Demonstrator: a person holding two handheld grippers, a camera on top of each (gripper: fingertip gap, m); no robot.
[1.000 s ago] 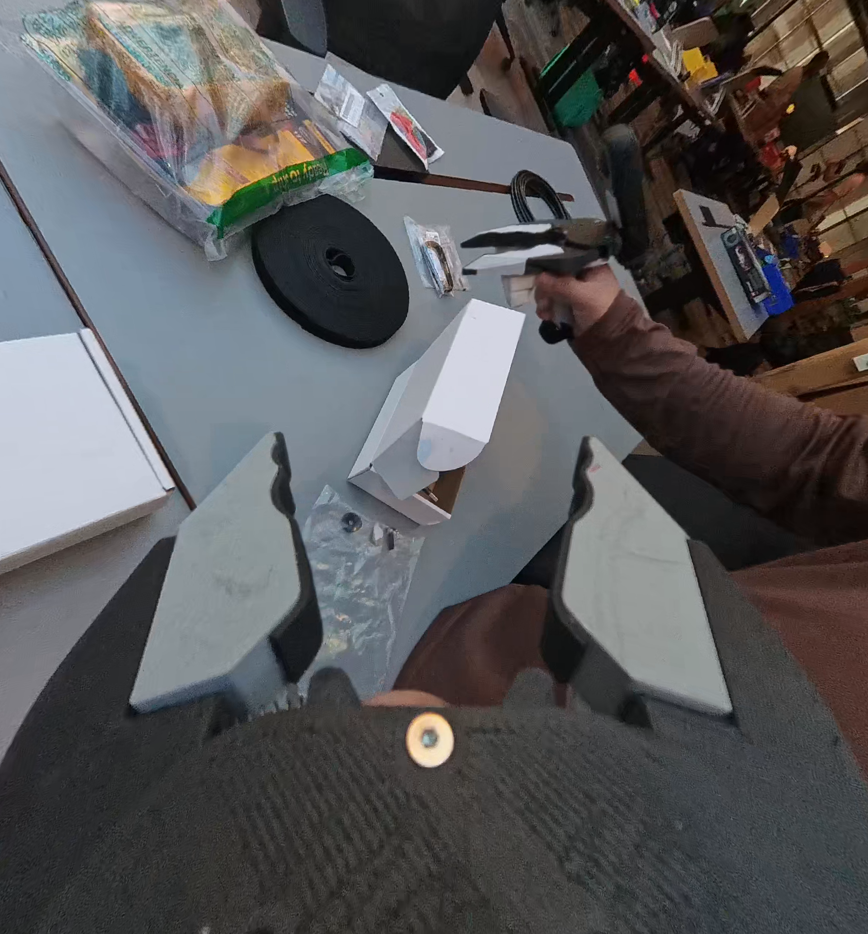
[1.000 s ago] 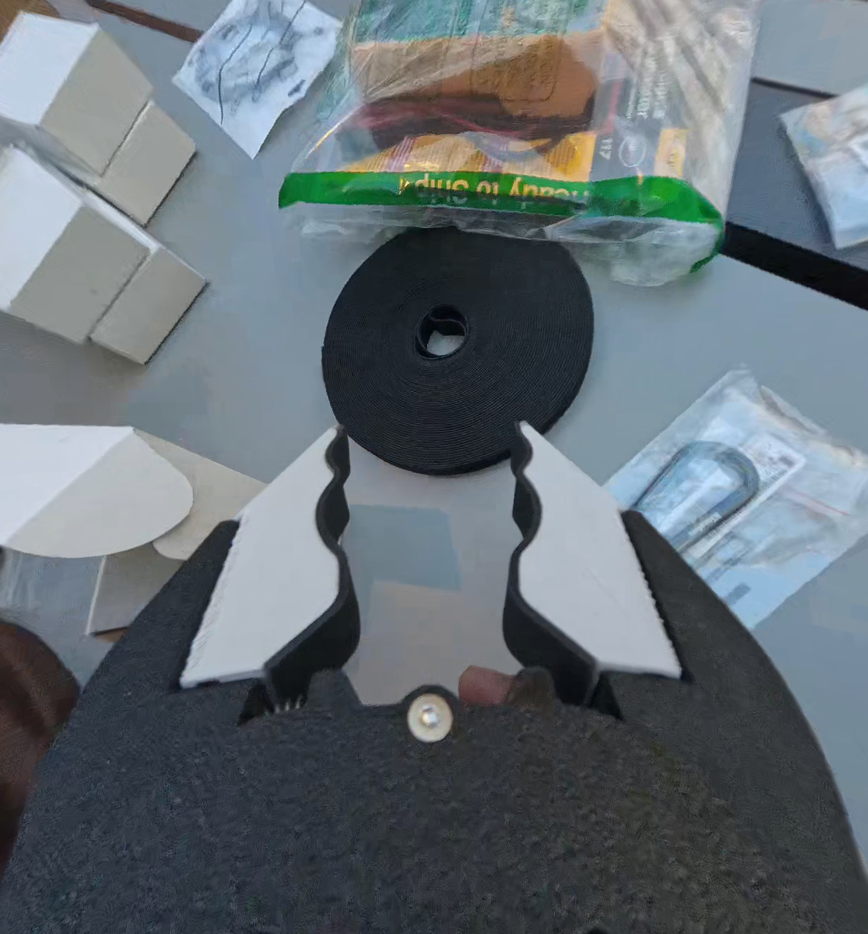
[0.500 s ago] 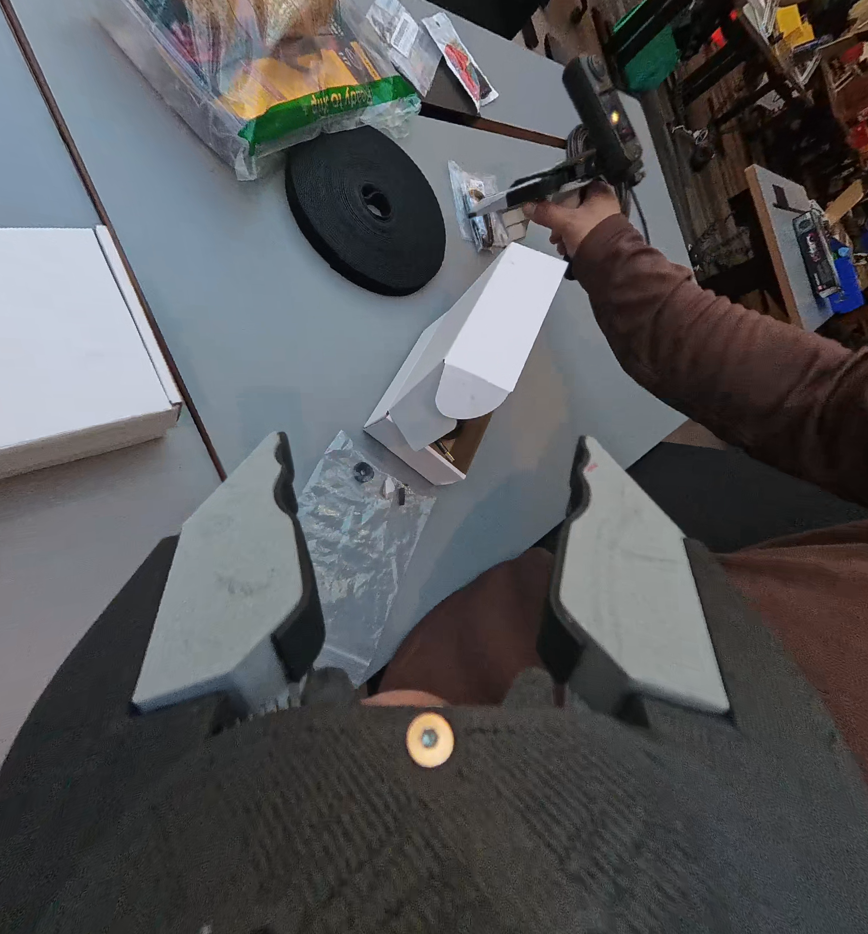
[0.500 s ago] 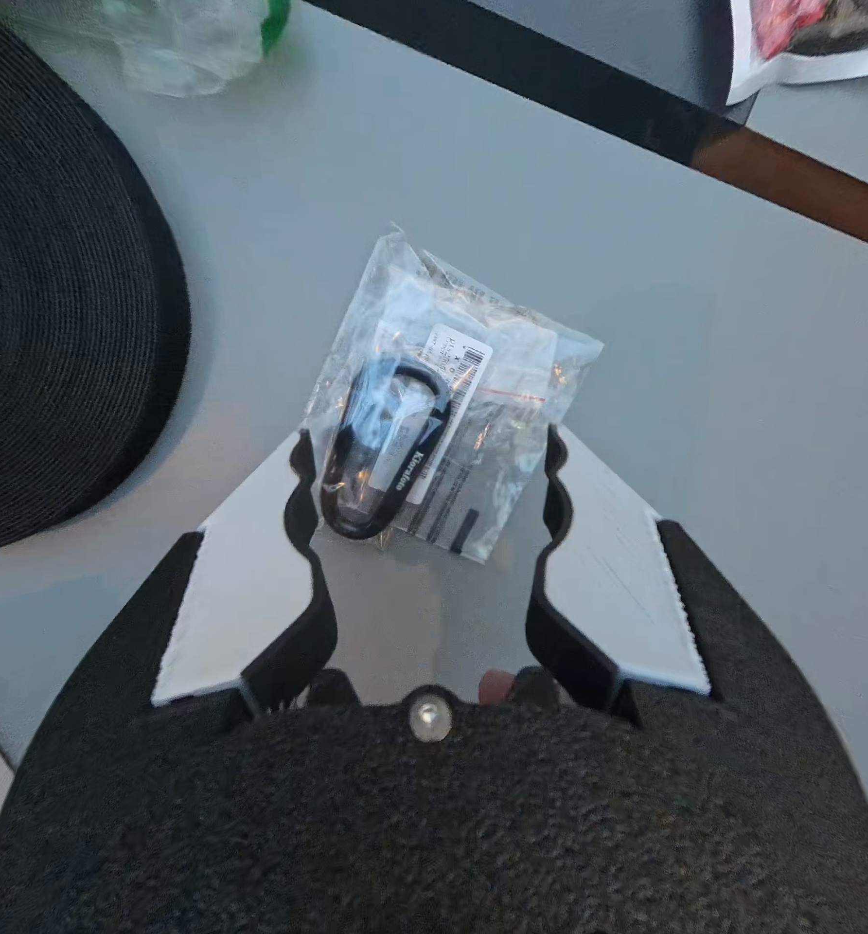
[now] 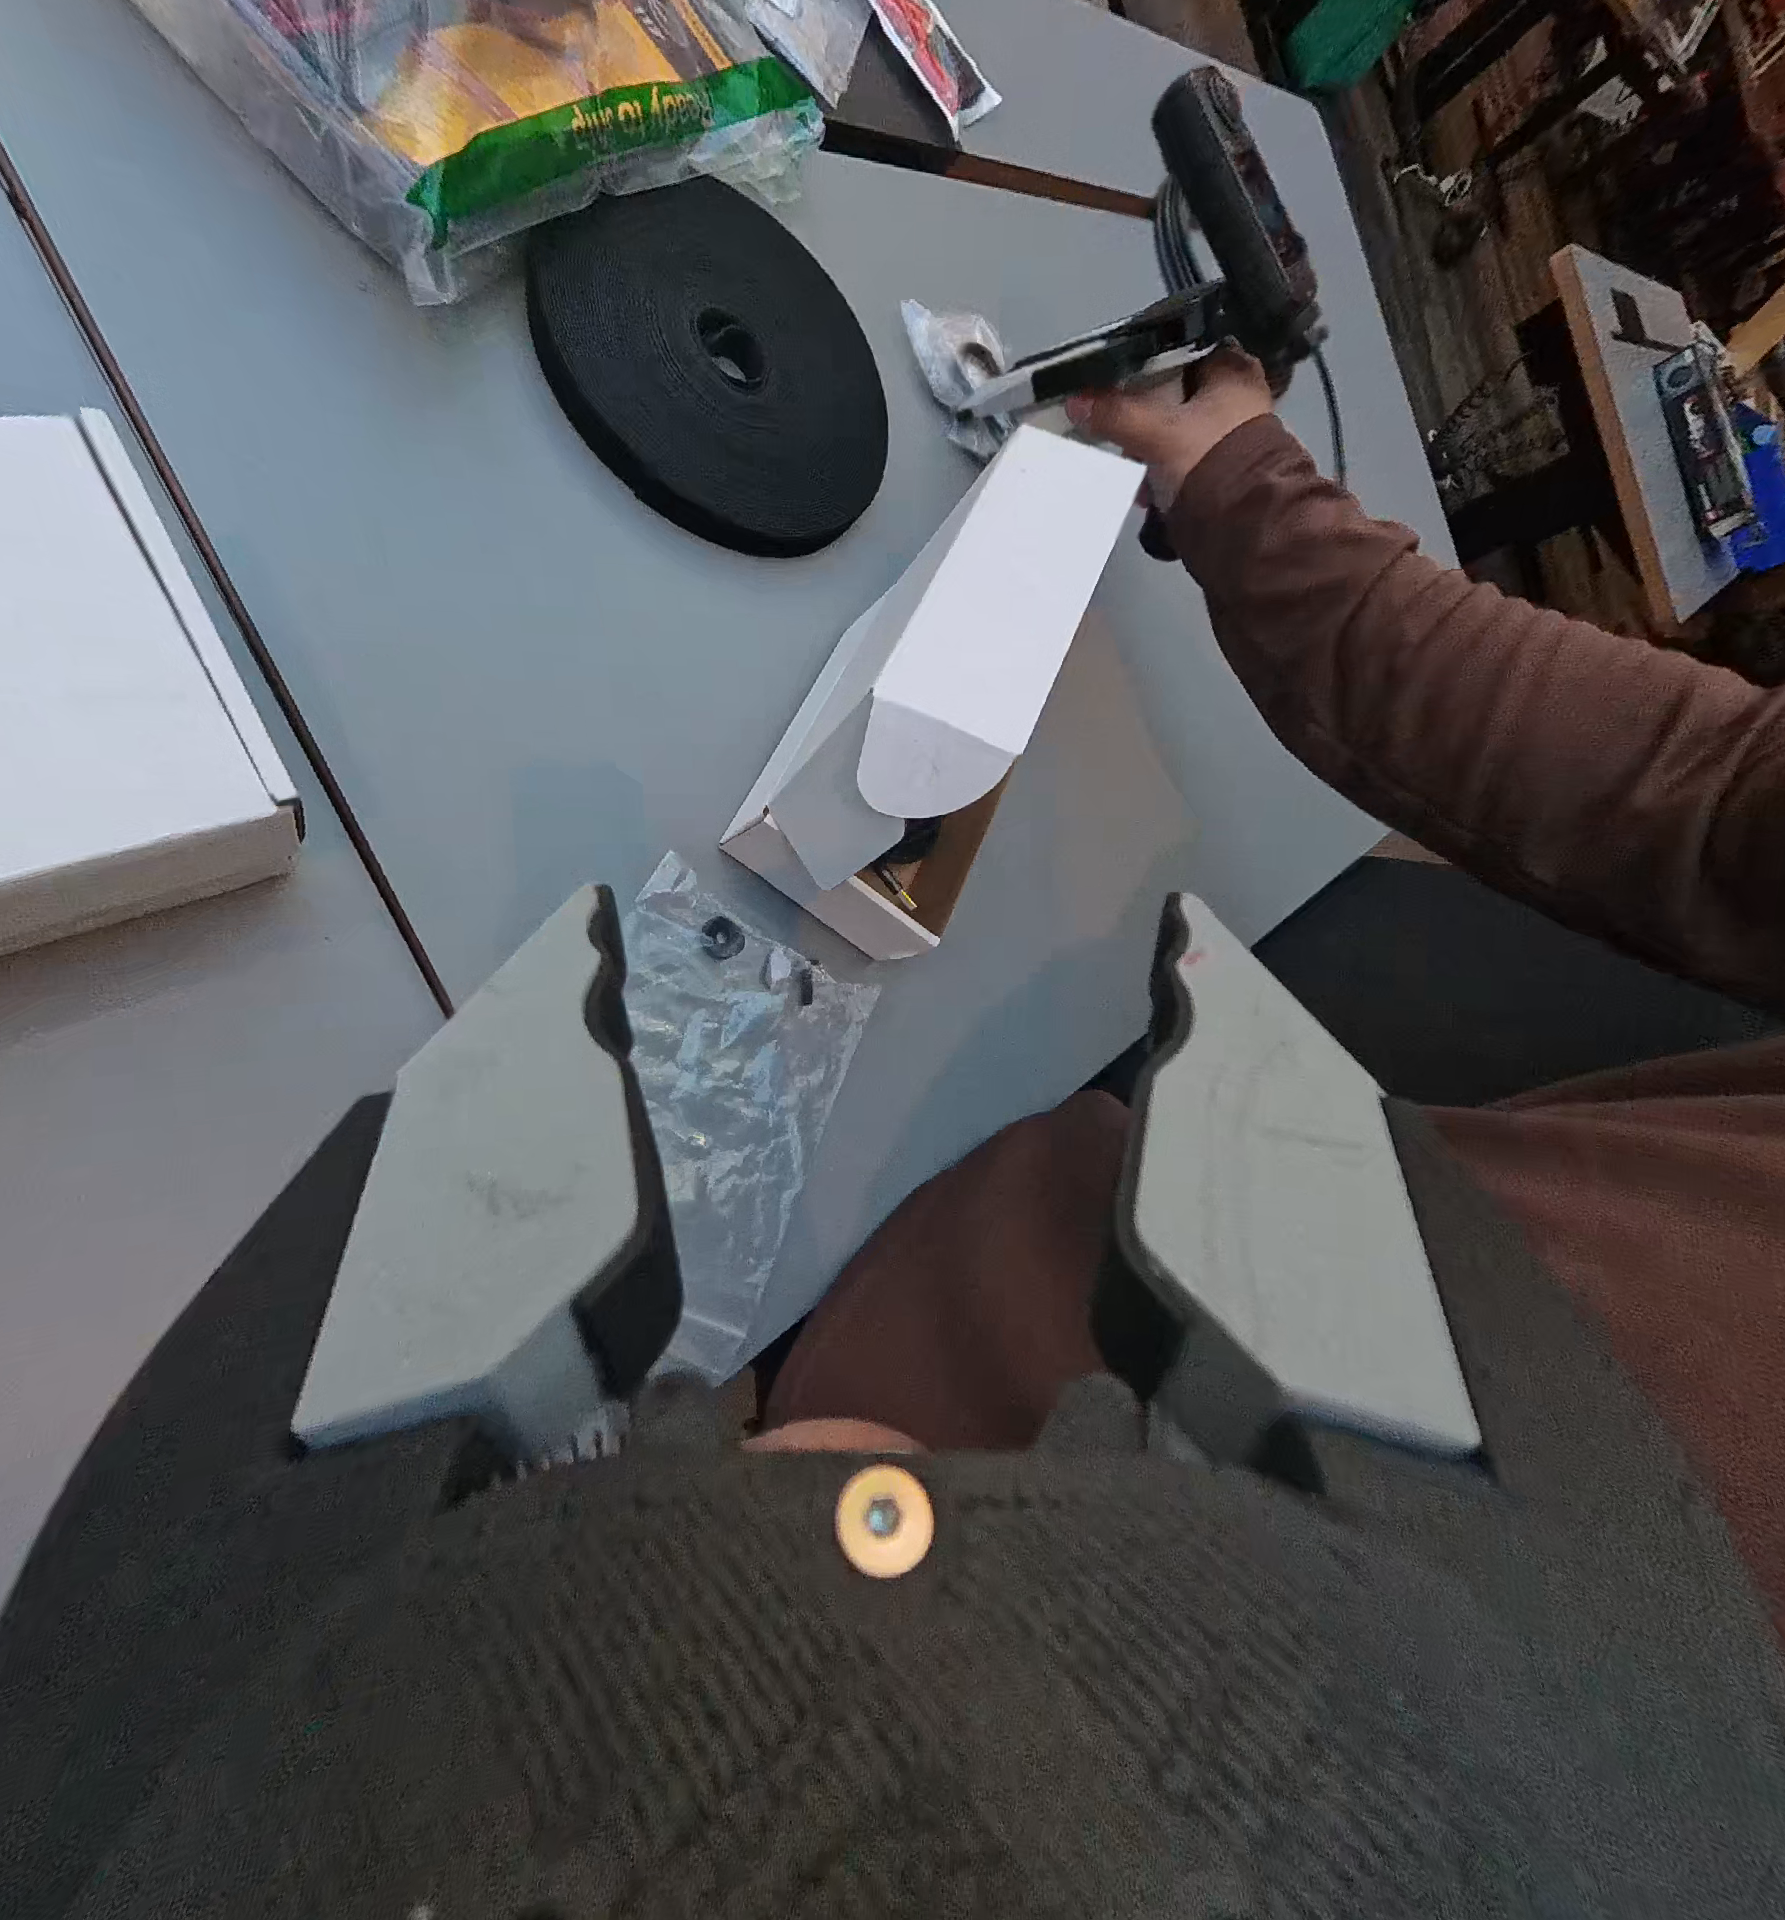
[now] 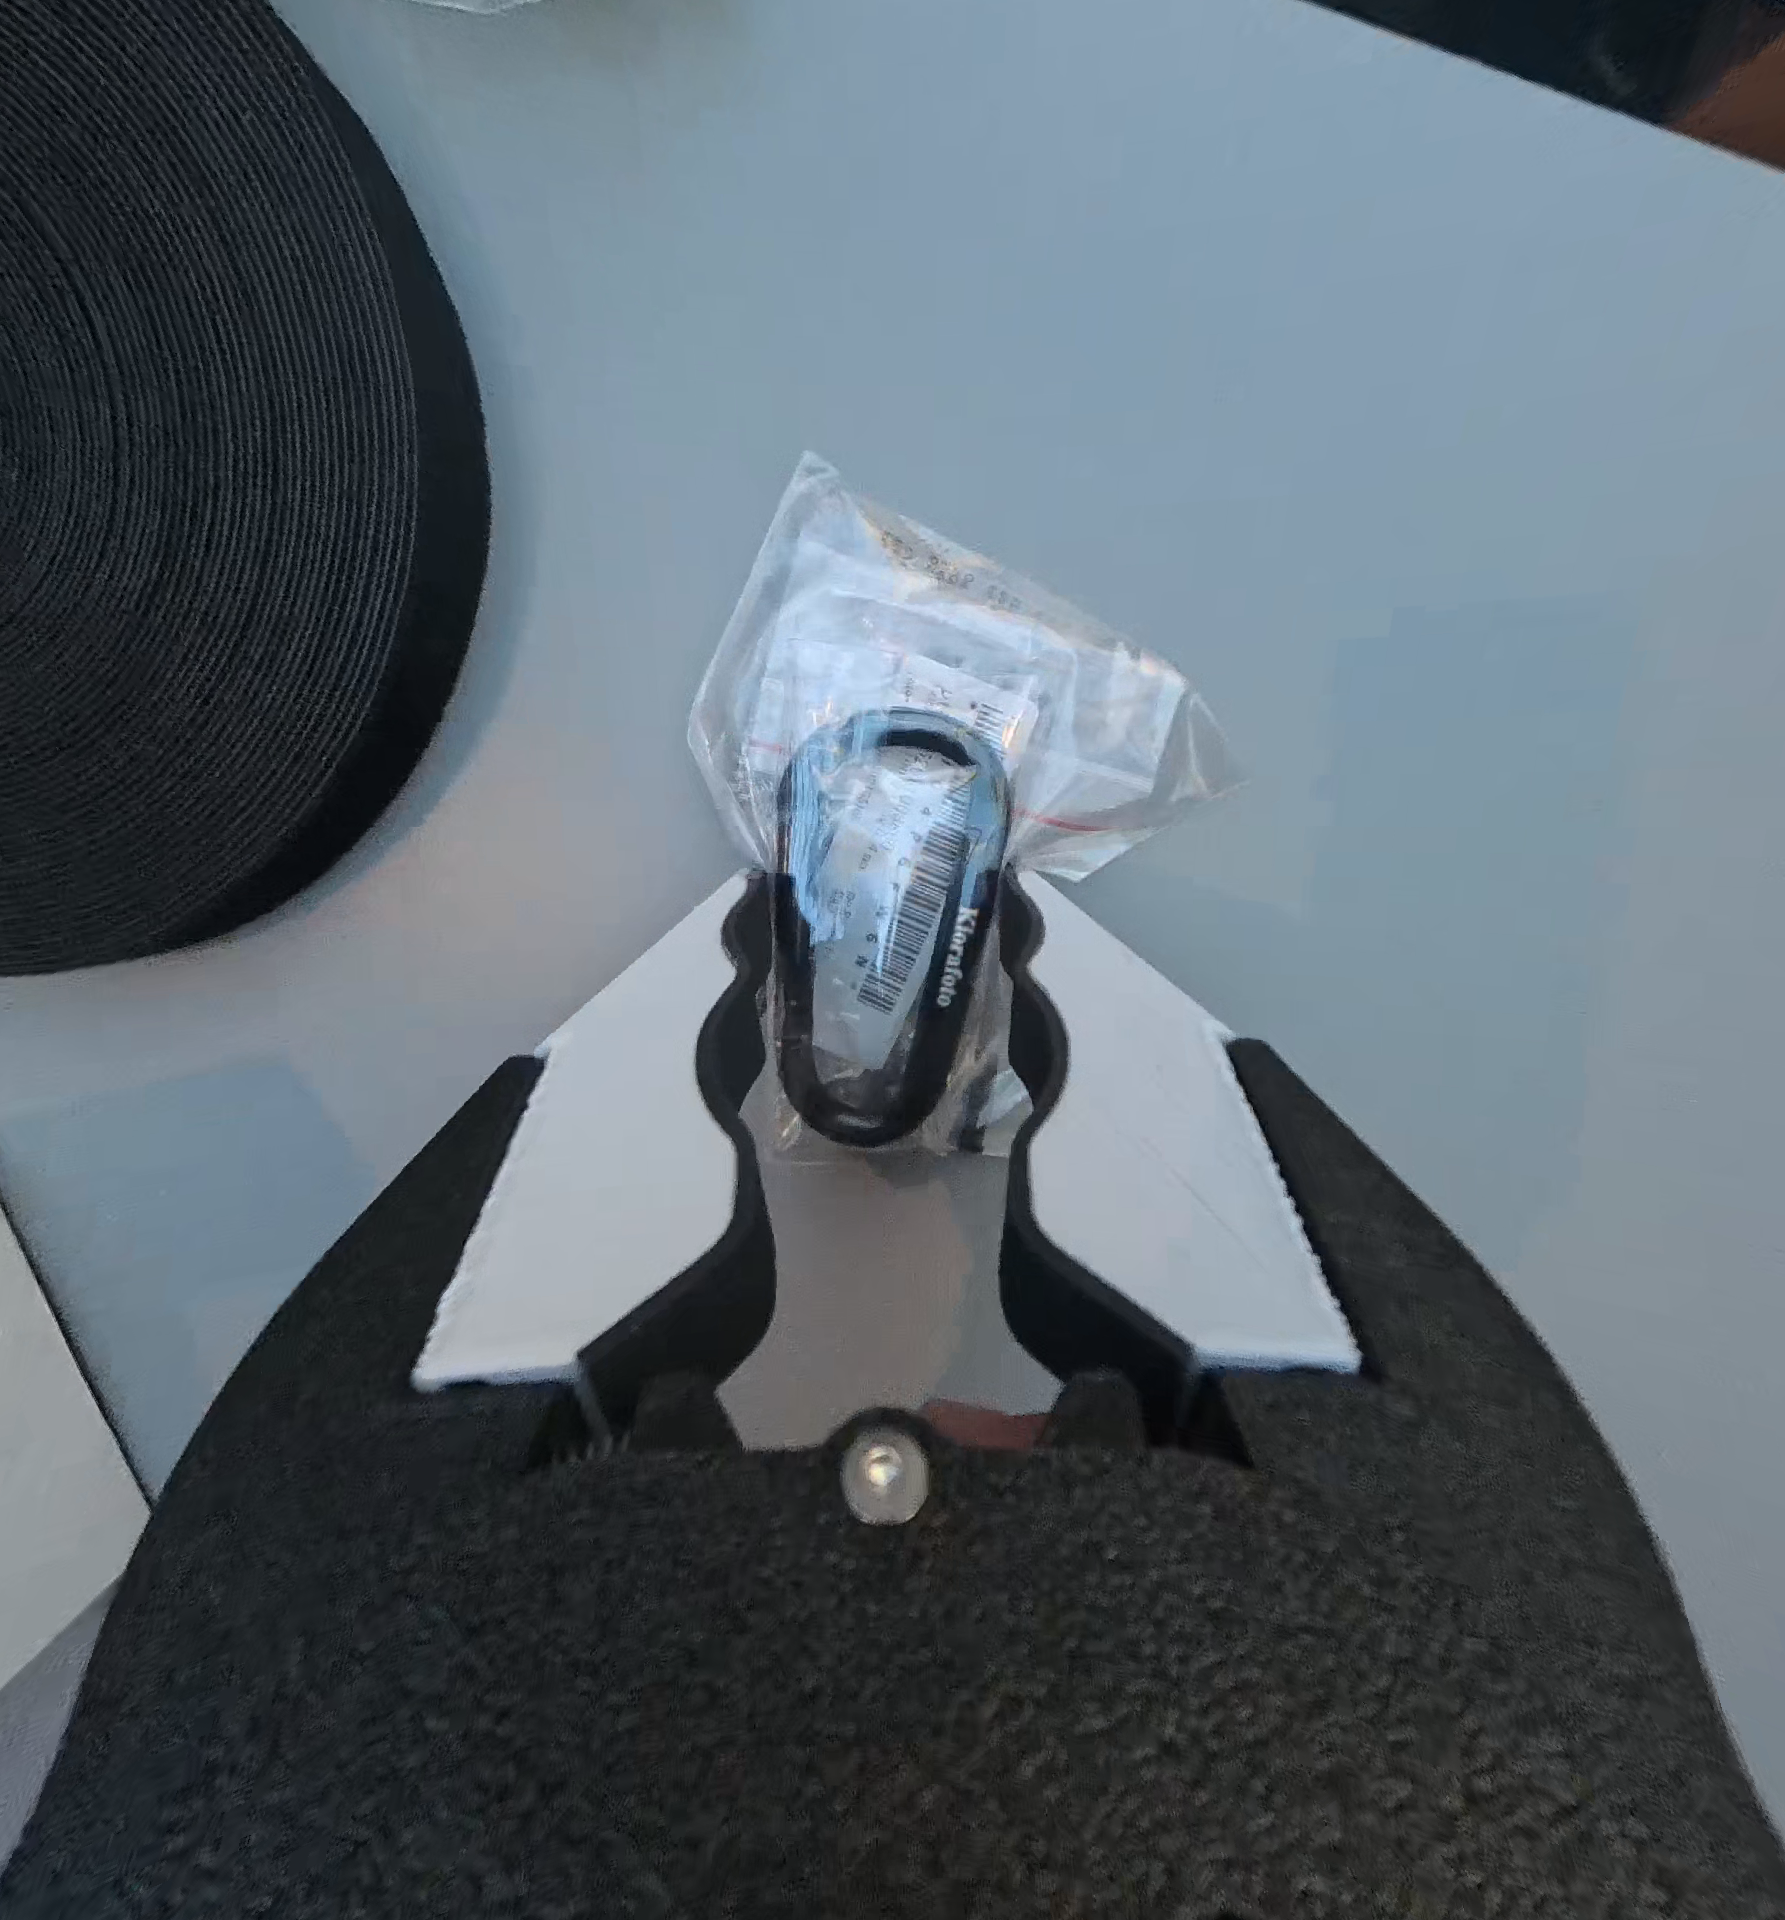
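Observation:
My right gripper (image 6: 883,914) is shut on a small clear plastic bag (image 6: 971,686) that holds a black carabiner (image 6: 877,935); the bag sits on the grey table (image 6: 1283,416). The same gripper (image 5: 981,400) and bag (image 5: 955,353) show far off in the left wrist view, held by a hand in a brown sleeve. My left gripper (image 5: 888,935) is open and empty, held above the table's near edge, over a clear bag of small black parts (image 5: 753,1060). An open white carton (image 5: 929,717) lies just beyond it.
A black roll of strap (image 5: 706,358) lies left of the carabiner bag, also in the right wrist view (image 6: 140,468). A large clear bag with green-edged packaging (image 5: 514,114) is at the back. A flat white box (image 5: 67,665) lies at left. My brown-clad lap (image 5: 971,1247) is below.
My right gripper moved forward over the carabiner bag and closed on it. The left gripper stayed open and shifted slightly.

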